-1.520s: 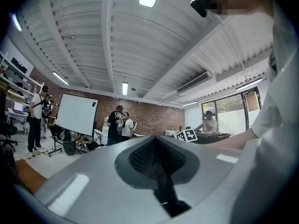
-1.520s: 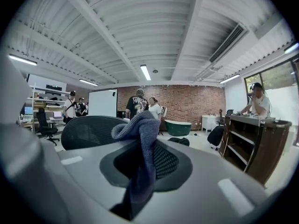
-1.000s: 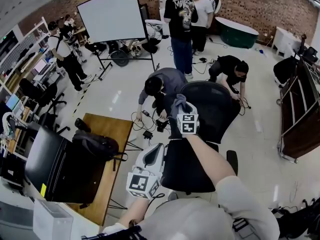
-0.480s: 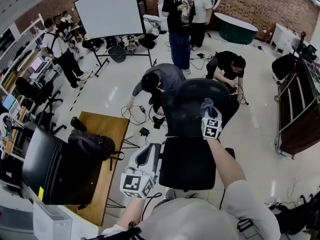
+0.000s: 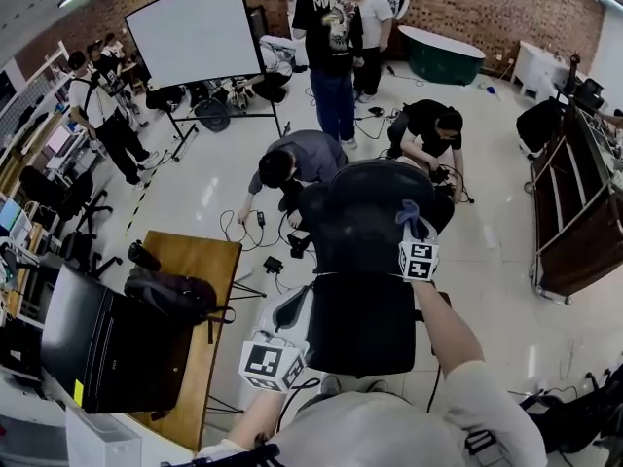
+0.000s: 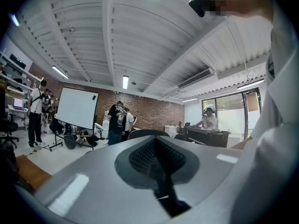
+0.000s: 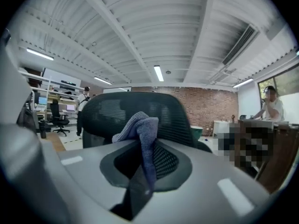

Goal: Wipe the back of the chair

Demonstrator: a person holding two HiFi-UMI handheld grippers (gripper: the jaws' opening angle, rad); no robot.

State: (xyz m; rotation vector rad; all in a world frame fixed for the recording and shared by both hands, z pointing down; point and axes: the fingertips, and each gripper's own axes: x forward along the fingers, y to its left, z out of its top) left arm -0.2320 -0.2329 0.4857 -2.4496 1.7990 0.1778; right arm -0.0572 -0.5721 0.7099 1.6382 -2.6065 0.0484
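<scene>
A black office chair stands in front of me, its mesh back (image 5: 365, 212) upright beyond the seat (image 5: 360, 324). My right gripper (image 5: 413, 230) is at the right part of the chair back, shut on a blue-grey cloth (image 5: 405, 209). In the right gripper view the cloth (image 7: 141, 127) sticks up from the jaws against the mesh back (image 7: 107, 113). My left gripper (image 5: 300, 300) hovers by the seat's left edge. In the left gripper view the left gripper (image 6: 161, 181) is shut with nothing in it, and the top of the chair back (image 6: 142, 133) shows beyond it.
A wooden table (image 5: 204, 261) at my left carries a black bag (image 5: 170, 295) and a dark monitor (image 5: 97, 343). Two people (image 5: 297, 163) crouch over floor cables just beyond the chair. A whiteboard (image 5: 195, 27) stands behind, a dark cart (image 5: 574, 222) at right.
My right gripper has carried the cloth from the left part of the chair back across to its right part. The left gripper has stayed by the seat.
</scene>
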